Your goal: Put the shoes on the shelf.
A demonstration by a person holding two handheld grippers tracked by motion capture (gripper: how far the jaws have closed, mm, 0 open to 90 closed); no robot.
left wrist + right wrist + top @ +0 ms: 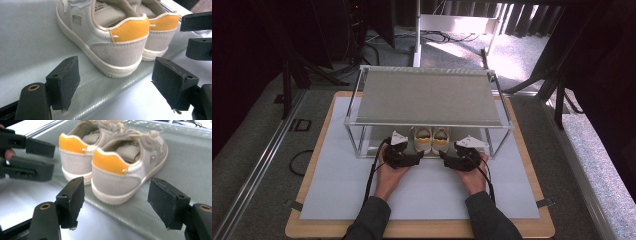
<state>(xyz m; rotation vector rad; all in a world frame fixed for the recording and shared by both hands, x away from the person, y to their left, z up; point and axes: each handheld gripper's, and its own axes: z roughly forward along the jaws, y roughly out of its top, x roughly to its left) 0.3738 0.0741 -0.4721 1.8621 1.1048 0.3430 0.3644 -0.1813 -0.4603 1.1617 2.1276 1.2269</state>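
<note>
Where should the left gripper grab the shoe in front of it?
Grip the left shoe across its heel, coming straight in from the open front of the rack. The heel faces the left gripper, whose open jaws stand wider than it and line up on either side.

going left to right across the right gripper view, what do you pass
left gripper → yellow-heeled left shoe → yellow-heeled right shoe. In front of them, the right gripper stands with one black jaw on each side of the right shoe's heel, open and not touching it.
</note>
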